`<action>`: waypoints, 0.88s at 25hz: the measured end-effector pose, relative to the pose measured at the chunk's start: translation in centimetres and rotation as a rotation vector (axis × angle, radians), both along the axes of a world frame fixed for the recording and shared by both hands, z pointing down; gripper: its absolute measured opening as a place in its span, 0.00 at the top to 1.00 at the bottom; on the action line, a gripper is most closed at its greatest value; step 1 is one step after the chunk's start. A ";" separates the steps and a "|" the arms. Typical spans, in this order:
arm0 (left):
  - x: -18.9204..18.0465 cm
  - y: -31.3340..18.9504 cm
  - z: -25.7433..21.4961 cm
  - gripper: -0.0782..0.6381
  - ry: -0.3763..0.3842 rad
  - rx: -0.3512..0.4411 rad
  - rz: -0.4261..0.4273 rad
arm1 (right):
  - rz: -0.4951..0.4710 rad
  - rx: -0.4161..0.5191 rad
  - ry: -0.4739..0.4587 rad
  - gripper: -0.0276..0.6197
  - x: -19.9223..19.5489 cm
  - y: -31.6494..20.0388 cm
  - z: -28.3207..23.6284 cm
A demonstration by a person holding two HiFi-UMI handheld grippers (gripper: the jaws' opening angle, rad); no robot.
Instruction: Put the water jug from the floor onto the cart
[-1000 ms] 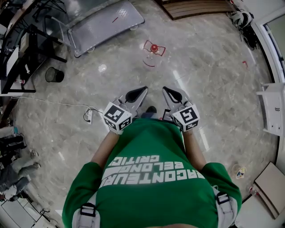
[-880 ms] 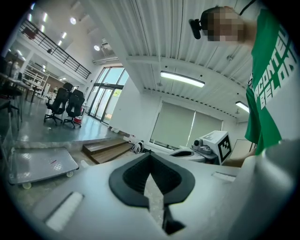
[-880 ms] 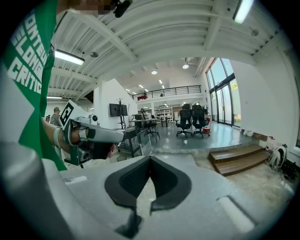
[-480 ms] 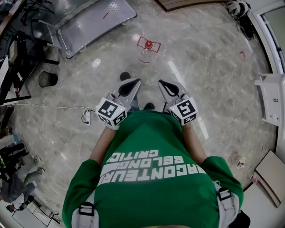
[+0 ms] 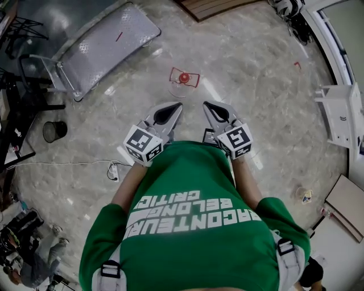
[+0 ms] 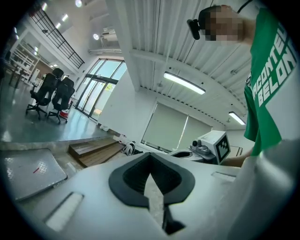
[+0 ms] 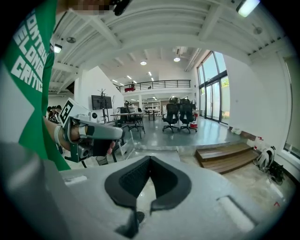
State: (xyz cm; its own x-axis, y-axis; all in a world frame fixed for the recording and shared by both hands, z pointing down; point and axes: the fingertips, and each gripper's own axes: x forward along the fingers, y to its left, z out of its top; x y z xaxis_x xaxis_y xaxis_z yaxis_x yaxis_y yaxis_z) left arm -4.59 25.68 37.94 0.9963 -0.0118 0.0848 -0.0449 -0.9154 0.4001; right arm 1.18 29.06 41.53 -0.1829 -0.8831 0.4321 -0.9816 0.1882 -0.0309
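The water jug (image 5: 181,83), clear with a red cap and a red handle frame, stands on the marble floor just ahead of both grippers in the head view. The cart (image 5: 108,46), a grey flat platform trolley, lies to the jug's upper left, and its deck (image 6: 28,171) shows at the left of the left gripper view. My left gripper (image 5: 175,107) (image 6: 150,157) and right gripper (image 5: 208,106) (image 7: 150,160) are side by side at chest height, both shut and holding nothing. Neither gripper view shows the jug. The gripper bodies cover the floor below them.
A black waste bin (image 5: 54,131) and a power strip with cable (image 5: 114,169) lie on the floor at the left. Wooden steps (image 5: 219,5) are ahead and a white stand (image 5: 341,111) is at the right. Office chairs (image 7: 180,115) stand far off.
The person has walked forward, so the jug and the cart now lie closer, lower in the head view. Both grippers stayed shut in front of the chest.
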 end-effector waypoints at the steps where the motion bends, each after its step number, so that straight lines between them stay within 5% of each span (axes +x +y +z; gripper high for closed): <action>1: 0.2 -1.0 -0.1 0.87 0.001 0.000 0.014 | 0.011 -0.001 0.002 0.97 0.3 -1.0 -0.1; 10: 0.3 -9.0 -0.1 0.87 0.006 -0.004 0.042 | 0.063 -0.025 0.012 0.97 1.3 -7.7 -0.6; 22: 0.8 -14.1 1.2 0.87 0.001 -0.051 0.062 | 0.151 -0.075 0.025 0.97 3.2 -9.9 0.0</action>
